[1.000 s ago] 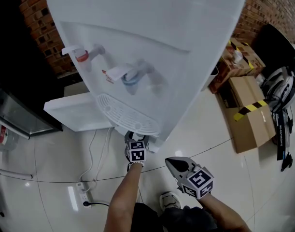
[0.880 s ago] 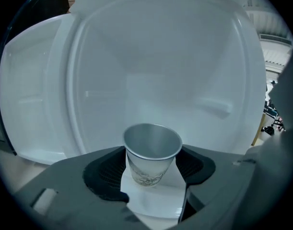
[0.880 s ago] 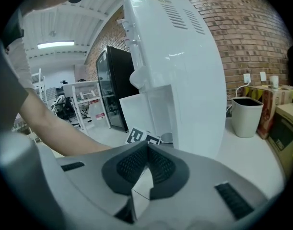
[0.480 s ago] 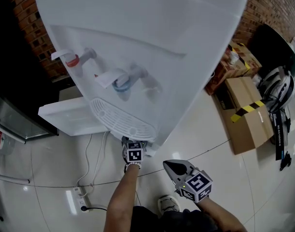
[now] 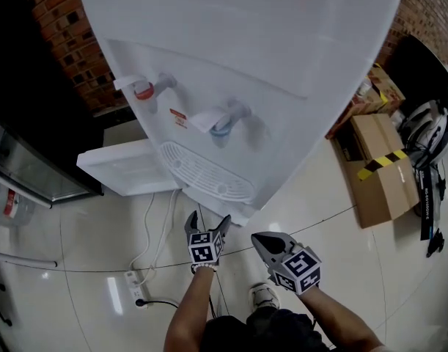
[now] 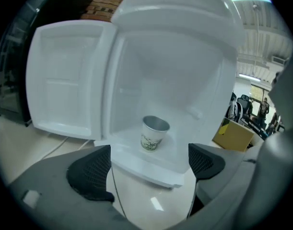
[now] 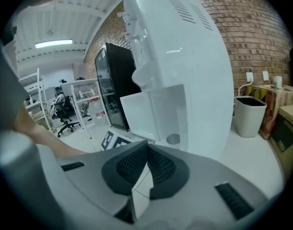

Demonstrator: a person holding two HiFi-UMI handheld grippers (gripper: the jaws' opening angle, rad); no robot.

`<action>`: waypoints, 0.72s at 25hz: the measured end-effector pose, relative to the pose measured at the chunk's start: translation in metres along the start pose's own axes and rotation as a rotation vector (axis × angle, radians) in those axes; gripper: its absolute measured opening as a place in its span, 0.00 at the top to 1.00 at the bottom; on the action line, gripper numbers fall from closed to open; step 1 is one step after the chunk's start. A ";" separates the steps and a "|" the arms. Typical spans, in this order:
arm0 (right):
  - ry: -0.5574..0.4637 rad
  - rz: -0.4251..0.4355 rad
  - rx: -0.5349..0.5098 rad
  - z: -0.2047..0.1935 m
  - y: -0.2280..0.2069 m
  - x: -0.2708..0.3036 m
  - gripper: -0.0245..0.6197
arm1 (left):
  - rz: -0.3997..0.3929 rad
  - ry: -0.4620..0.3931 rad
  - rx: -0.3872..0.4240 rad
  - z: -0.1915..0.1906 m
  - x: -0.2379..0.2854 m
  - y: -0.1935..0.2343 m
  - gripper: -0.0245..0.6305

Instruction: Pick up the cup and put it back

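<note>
A paper cup (image 6: 154, 133) with a printed pattern stands upright on the floor of the open lower compartment of the white water dispenser (image 5: 282, 86). My left gripper (image 5: 207, 222) is just in front of that compartment, drawn clear of it. In the left gripper view, the left gripper (image 6: 147, 169) has its jaws wide apart with nothing between them and the cup beyond the tips. Those jaws have just been opening. My right gripper (image 5: 264, 242) hangs lower right, near the body. In the right gripper view, the right gripper (image 7: 147, 164) has its pads pressed together on nothing.
The compartment door (image 5: 125, 171) swings open to the left. A power strip (image 5: 139, 288) and cables lie on the glossy floor. Cardboard boxes (image 5: 381, 171) and a helmet (image 5: 425, 134) sit at right, a black cabinet (image 5: 26, 174) at left. A waste bin (image 7: 249, 114) stands by the brick wall.
The left gripper has pulled back out from under the dispenser toward me, and its jaws have spread wide. The right gripper has stayed where it was.
</note>
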State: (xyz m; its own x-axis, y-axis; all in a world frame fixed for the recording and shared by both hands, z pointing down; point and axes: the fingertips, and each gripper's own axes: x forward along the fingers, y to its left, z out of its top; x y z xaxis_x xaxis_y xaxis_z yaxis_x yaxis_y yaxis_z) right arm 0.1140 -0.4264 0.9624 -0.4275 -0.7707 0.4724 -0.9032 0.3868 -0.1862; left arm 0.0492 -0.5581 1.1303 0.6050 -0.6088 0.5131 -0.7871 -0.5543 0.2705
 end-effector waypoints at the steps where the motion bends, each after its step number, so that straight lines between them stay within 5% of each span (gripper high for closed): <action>1: 0.022 0.001 -0.004 0.005 0.003 -0.004 0.95 | 0.009 -0.002 -0.027 0.005 -0.021 0.002 0.19; 4: 0.079 -0.016 0.001 0.027 0.017 -0.028 0.95 | 0.030 0.007 -0.064 0.022 -0.098 -0.005 0.26; 14: 0.178 -0.040 0.011 0.132 0.095 -0.158 0.95 | 0.192 0.017 -0.027 0.115 -0.404 -0.066 0.91; 18: 0.170 -0.057 0.041 0.185 0.129 -0.235 0.95 | 0.171 0.037 -0.100 0.158 -0.492 -0.116 0.95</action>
State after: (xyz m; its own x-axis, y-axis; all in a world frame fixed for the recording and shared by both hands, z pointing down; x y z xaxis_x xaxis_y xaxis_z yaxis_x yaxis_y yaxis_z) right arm 0.0903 -0.2891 0.6678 -0.3656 -0.6932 0.6212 -0.9282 0.3208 -0.1884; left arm -0.1381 -0.2835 0.7181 0.4579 -0.6674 0.5873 -0.8873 -0.3843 0.2552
